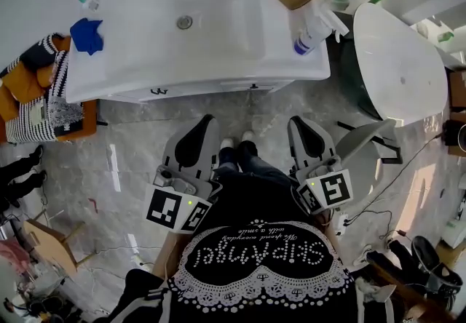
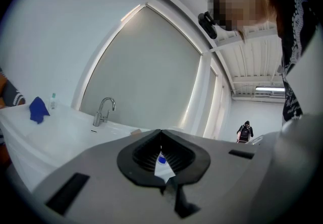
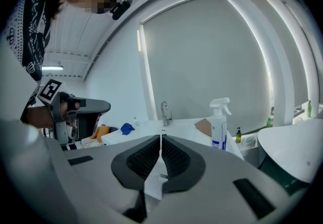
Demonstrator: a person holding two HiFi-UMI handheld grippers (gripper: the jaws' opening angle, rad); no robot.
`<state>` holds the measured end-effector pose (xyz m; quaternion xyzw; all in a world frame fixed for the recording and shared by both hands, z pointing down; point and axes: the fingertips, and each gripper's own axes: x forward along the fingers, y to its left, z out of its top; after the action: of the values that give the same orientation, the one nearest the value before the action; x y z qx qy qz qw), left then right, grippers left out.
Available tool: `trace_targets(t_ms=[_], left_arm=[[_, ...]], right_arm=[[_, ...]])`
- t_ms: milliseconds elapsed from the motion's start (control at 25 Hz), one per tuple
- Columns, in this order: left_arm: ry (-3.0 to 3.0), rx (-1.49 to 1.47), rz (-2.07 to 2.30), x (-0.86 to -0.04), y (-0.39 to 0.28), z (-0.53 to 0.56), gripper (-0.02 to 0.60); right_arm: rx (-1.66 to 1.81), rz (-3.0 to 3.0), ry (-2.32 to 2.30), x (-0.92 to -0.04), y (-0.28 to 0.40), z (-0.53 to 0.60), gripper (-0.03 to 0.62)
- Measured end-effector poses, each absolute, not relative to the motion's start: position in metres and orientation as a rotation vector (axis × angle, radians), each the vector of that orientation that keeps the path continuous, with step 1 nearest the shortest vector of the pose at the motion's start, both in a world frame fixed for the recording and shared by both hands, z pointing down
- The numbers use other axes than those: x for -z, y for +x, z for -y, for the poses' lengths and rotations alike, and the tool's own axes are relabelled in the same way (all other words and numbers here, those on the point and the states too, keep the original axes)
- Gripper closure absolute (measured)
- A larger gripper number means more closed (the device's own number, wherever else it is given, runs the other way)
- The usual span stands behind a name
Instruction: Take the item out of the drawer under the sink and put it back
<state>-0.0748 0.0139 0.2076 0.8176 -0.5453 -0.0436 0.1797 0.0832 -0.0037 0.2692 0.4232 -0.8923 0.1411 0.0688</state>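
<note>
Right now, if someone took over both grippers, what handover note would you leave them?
Left gripper: shut, empty, pointing at the vanity, short of it.
Right gripper: shut, empty, beside it.
Things: the drawer under the sink is closed; its item is not in view. A spray bottle and a blue cloth sit on top.
Done: nothing that shows.
Left, probably: open drawer, lift item out, return it, close.

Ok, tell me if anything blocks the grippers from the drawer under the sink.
Nothing visible does: only floor lies between the left gripper, the right gripper and the closed drawer front. The item itself is hidden.
</note>
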Motion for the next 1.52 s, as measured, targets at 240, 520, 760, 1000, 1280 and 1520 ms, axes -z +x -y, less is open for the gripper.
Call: trace_targets(t_ms=[240, 520, 760, 1000, 1280, 1520], left_arm=[[2.310, 0.121, 1.602, -0.207, -0.065, -0.007, 0.576], [2.282, 0.117, 1.645, -0.217, -0.065, -0.009, 0.576], [2.265, 0.039, 1.677, -0.227, -0.079, -0.011, 0.577], [2.227, -0.005, 1.632, -0.256, -0.089, -0.013, 0.577], [2.273, -0.102, 1.547, -0.294, -0.081, -0.006, 0.577], [2.251, -0.113, 1.494, -0.330, -0.083, -0.005, 0.577]], right_arm=[[-0.399, 2.710, 1.245, -0.269, 0.095, 0.011, 0.568], [-0.405, 2.713, 1.199, -0.277, 0.097, 0.012, 0.568], [-0.467, 2.661, 1.204, -0.297, 0.093, 0.010, 0.568], [-0.495, 2.596, 1.259, -0.325, 0.087, 0.007, 0.566], [-0.526, 2.551, 1.242, -0.376, 0.070, 0.019, 0.563], [-0.568, 2.553, 1.185, -0.427, 0.044, 0.035, 0.525]])
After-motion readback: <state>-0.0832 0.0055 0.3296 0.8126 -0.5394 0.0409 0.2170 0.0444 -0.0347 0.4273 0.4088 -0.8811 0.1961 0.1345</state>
